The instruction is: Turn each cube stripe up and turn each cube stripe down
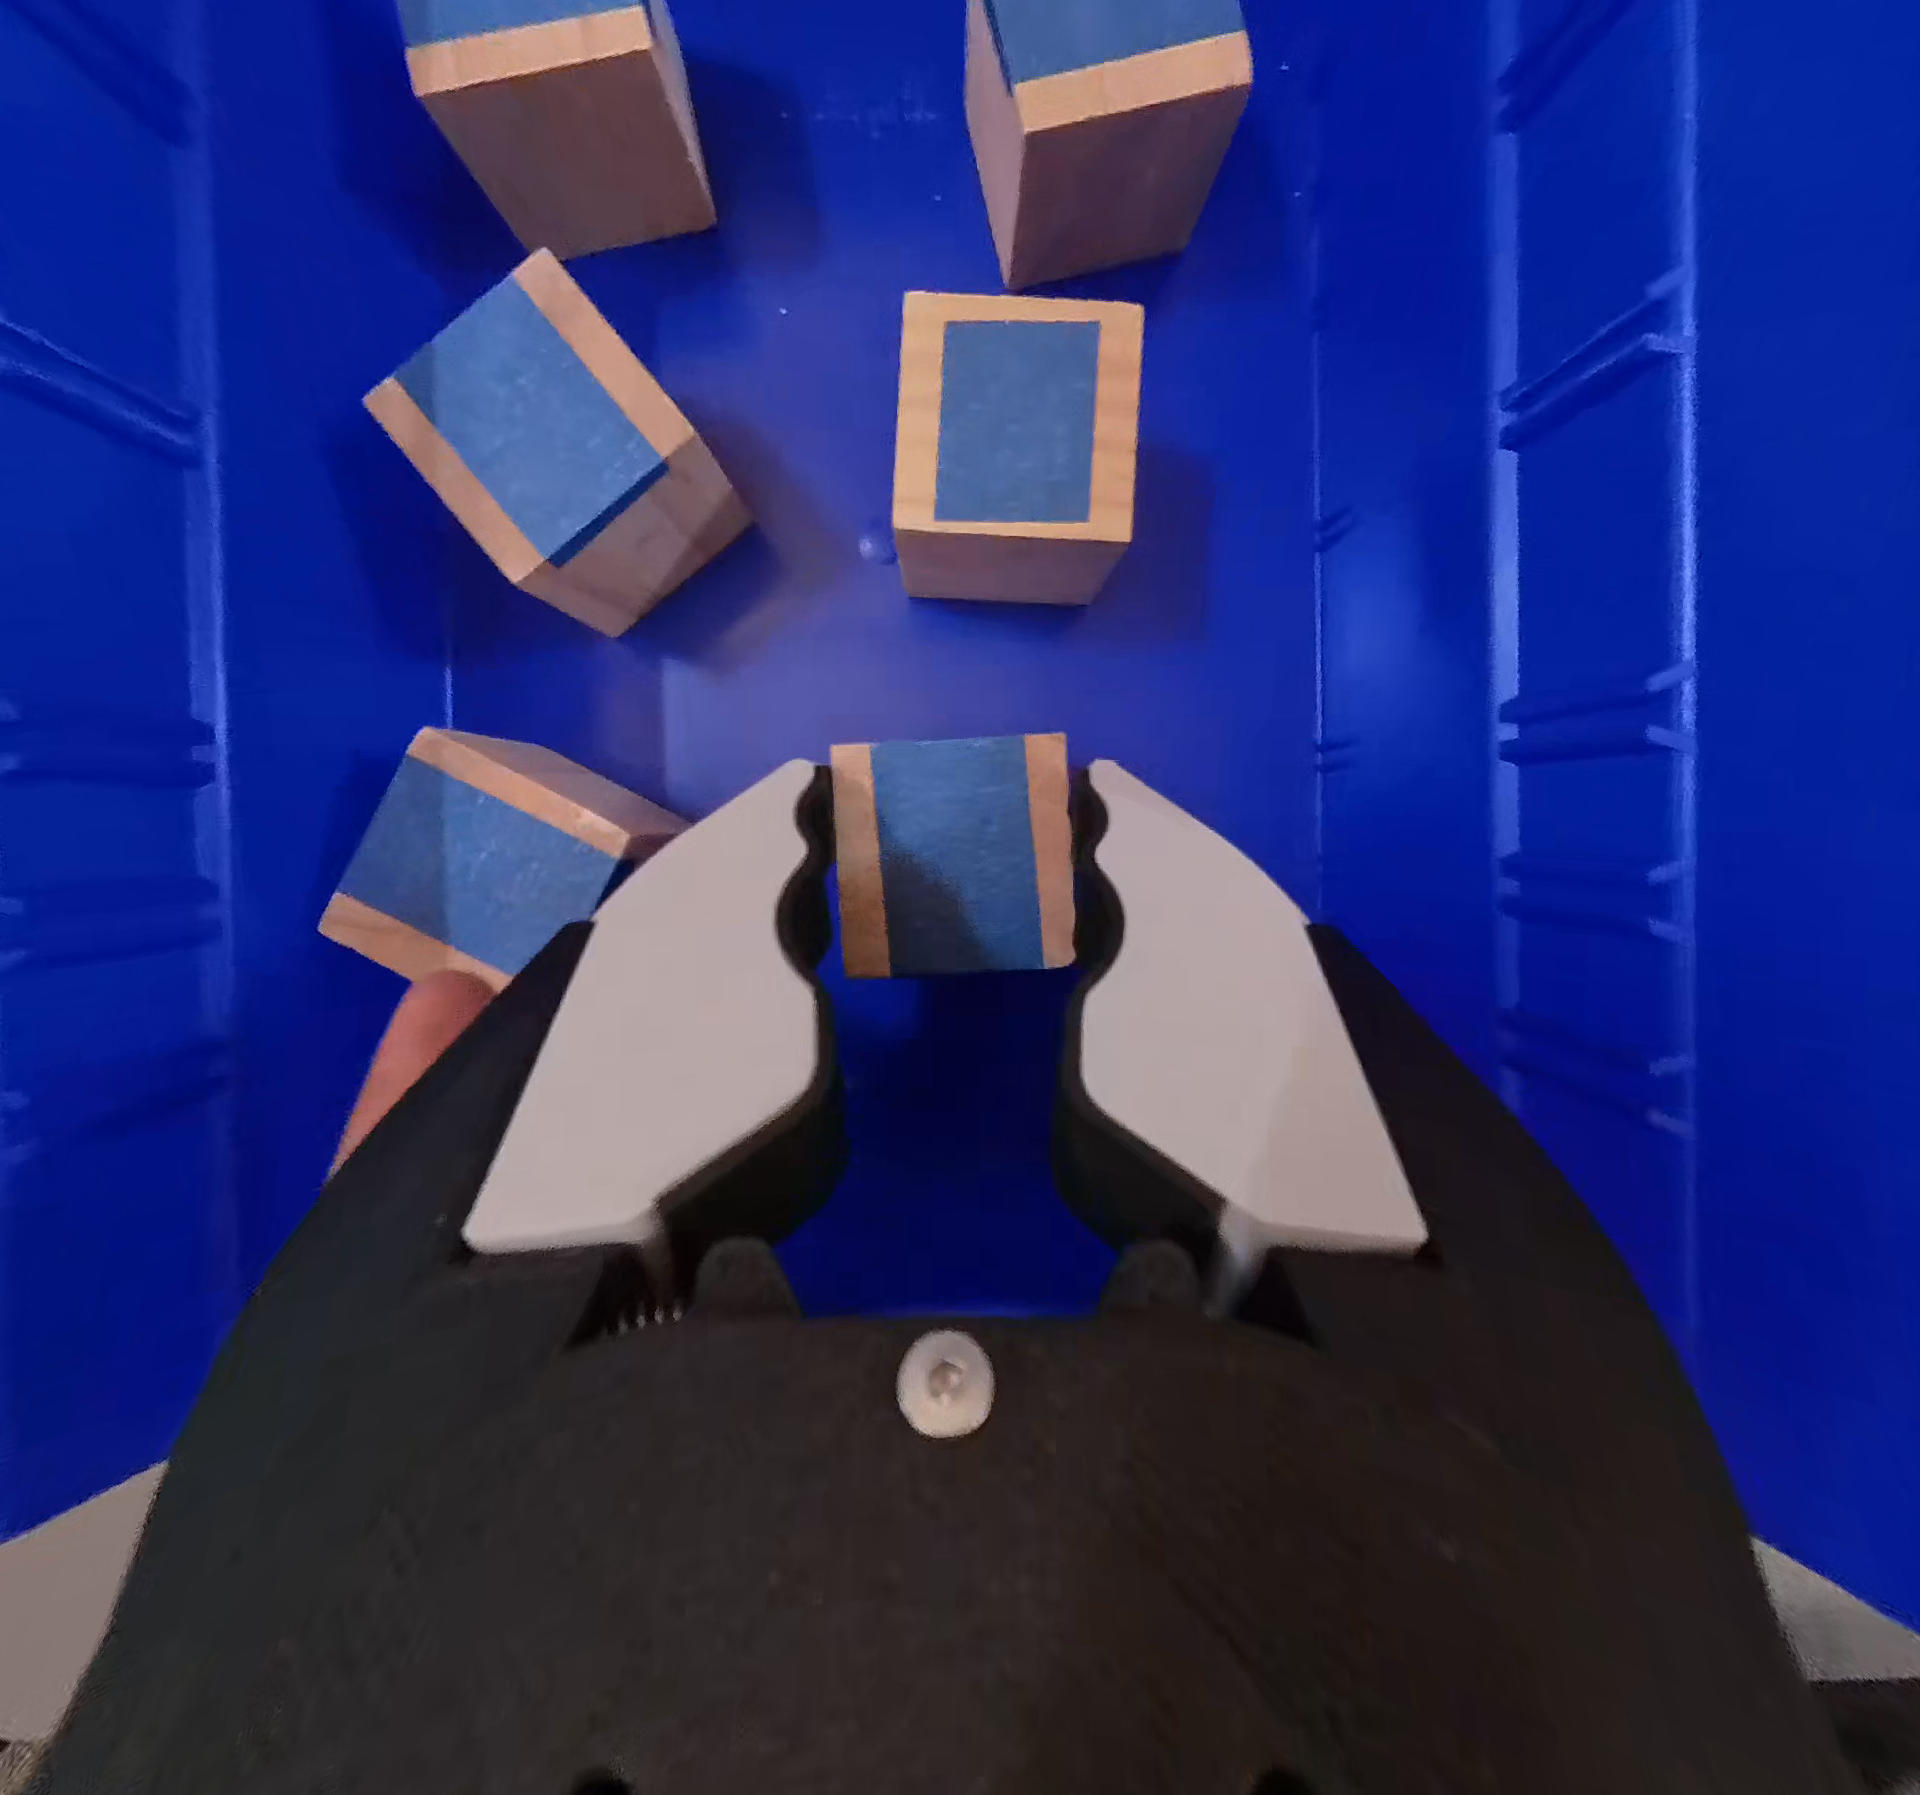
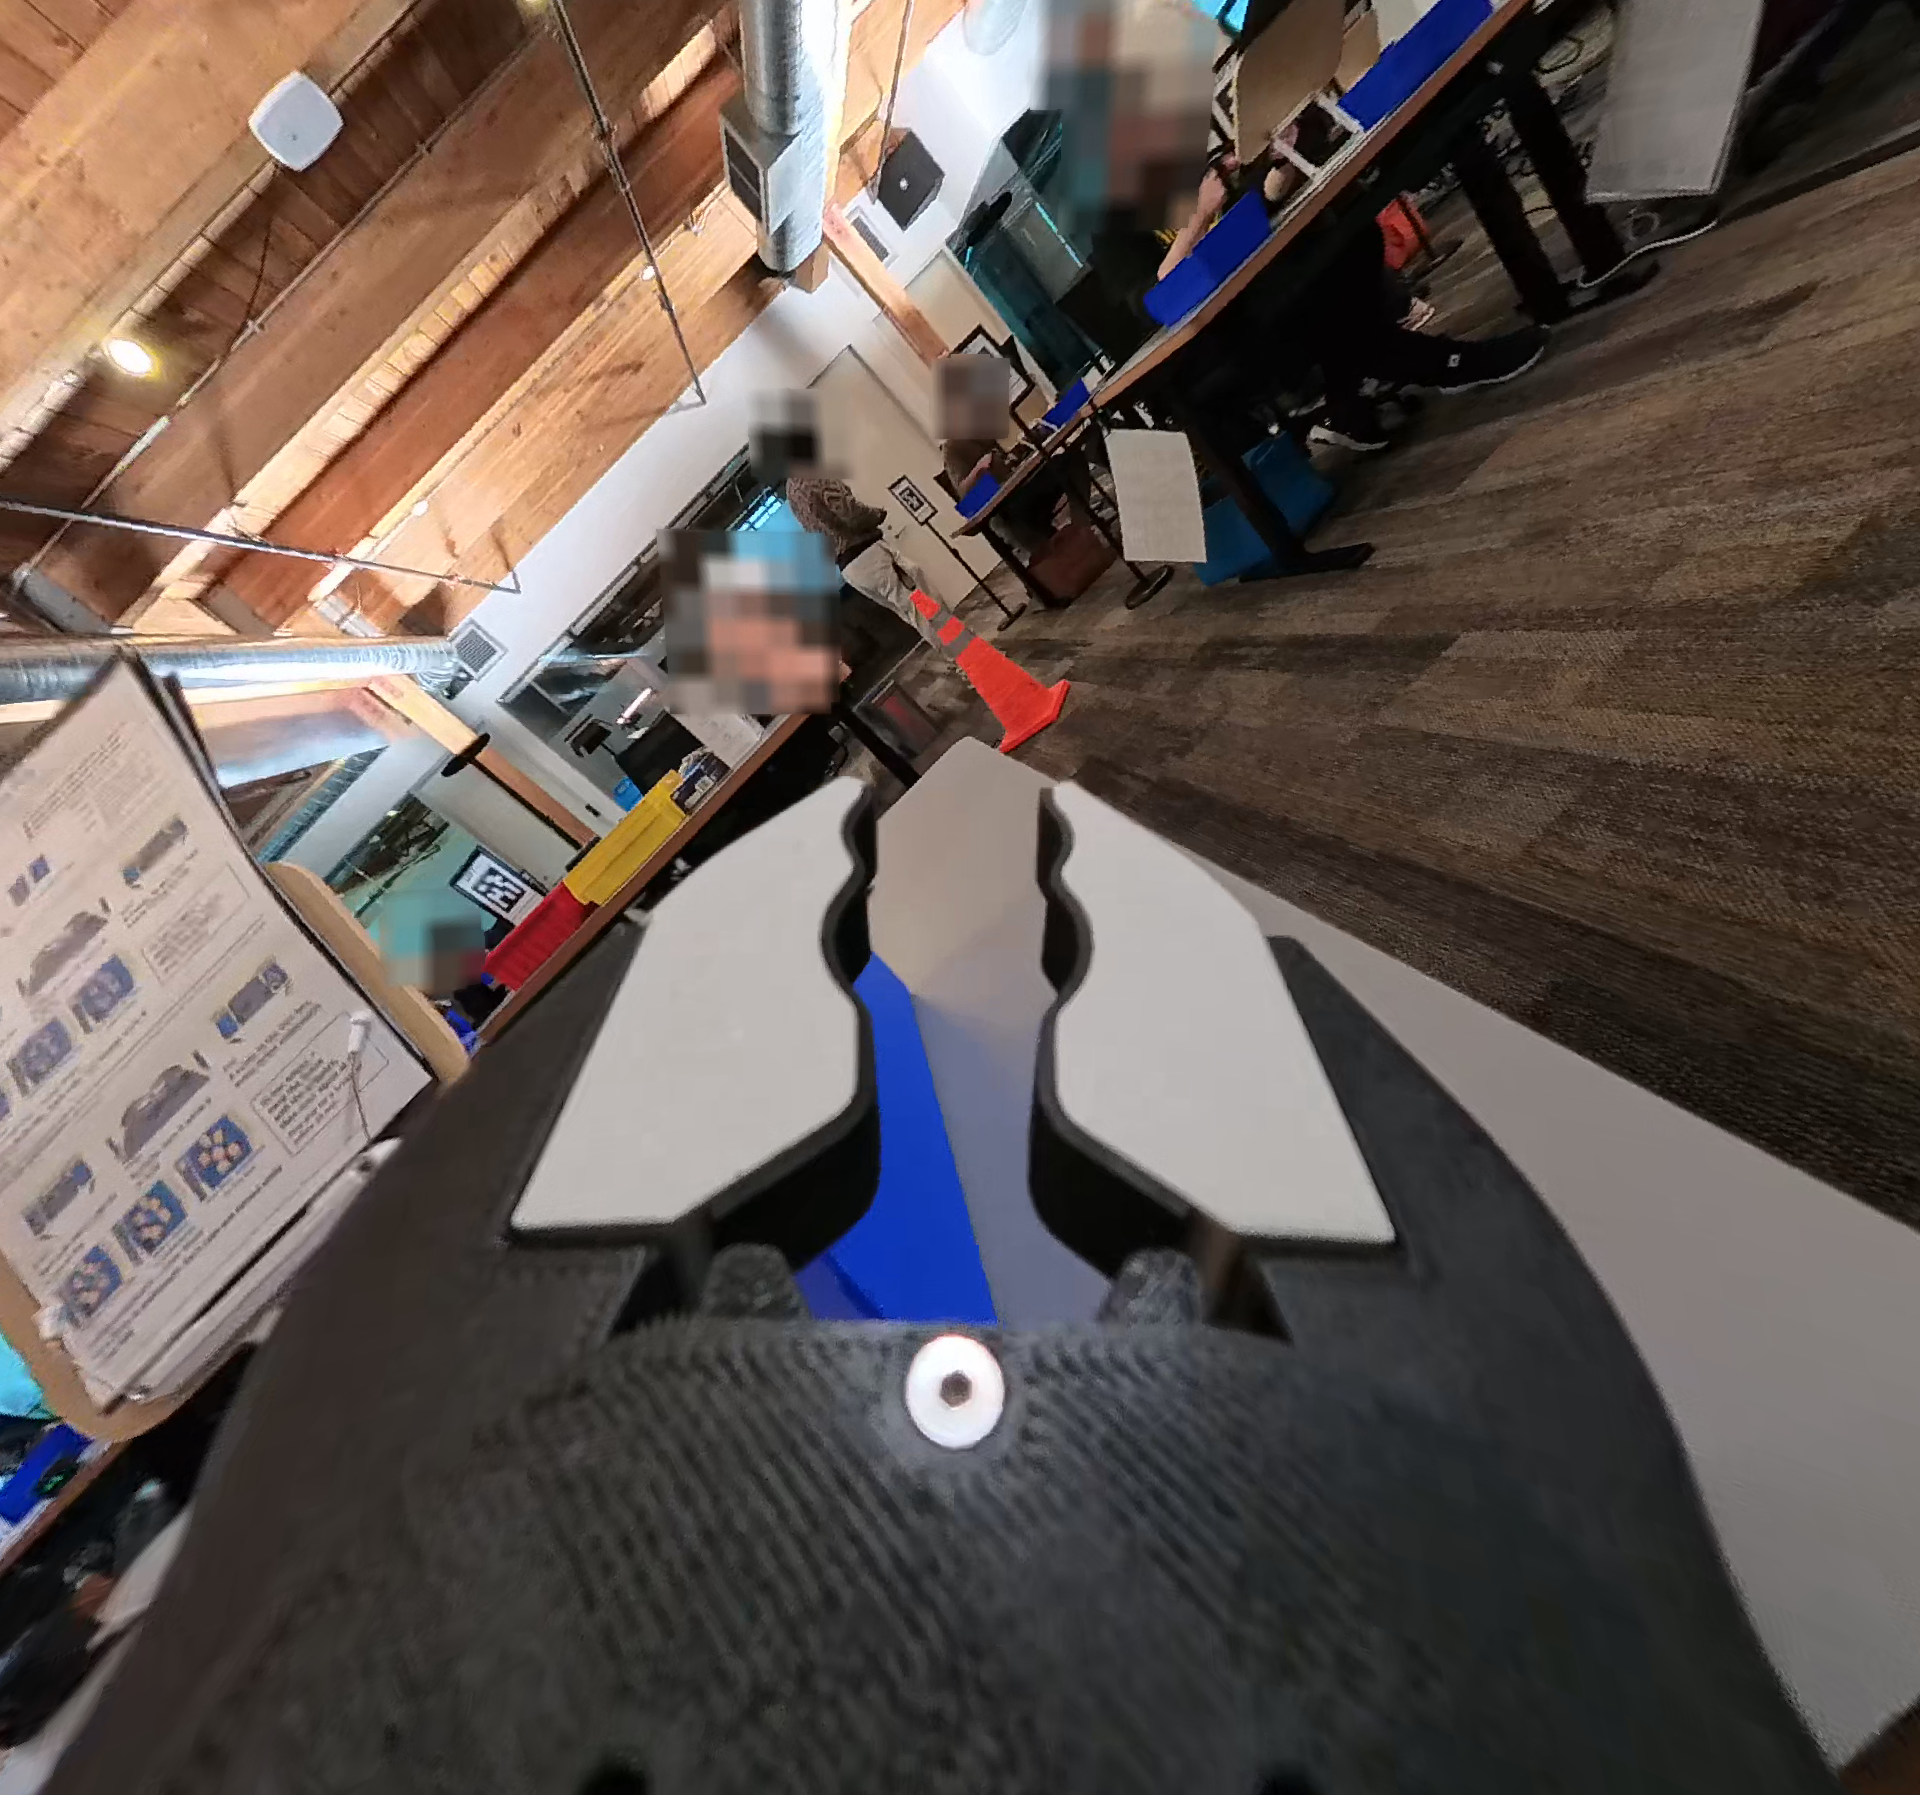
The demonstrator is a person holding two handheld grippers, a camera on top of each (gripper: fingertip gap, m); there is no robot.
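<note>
Blue plastic walls of a deep bin (image 1: 1403, 498) frame the work, the bin standing on a pale counter (image 2: 1558, 1174) in a busy, timber-ceilinged workshop. Nearest the onlooker, the left tool (image 1: 951, 857) is clamped on a wooden cube (image 1: 956, 857), held clear of the bin floor with its blue stripe facing the camera and running from 12 to 6 o'clock; the jaws press the bare wooden sides at 9 and 3. At about 9 o'clock from the held cube, just beside the left finger, lies a second cube (image 1: 478, 862). Farther on, toward 12 o'clock, sit four more cubes (image 1: 1018, 436), all stripe up. The coming move appears to turn on rolling the held cube about the line between the jaws, so the stripe tips toward the floor. The right tool (image 2: 956, 872) is well away, its jaws apart and holding nothing, aimed across the room past an orange cone (image 2: 1003, 685).
</note>
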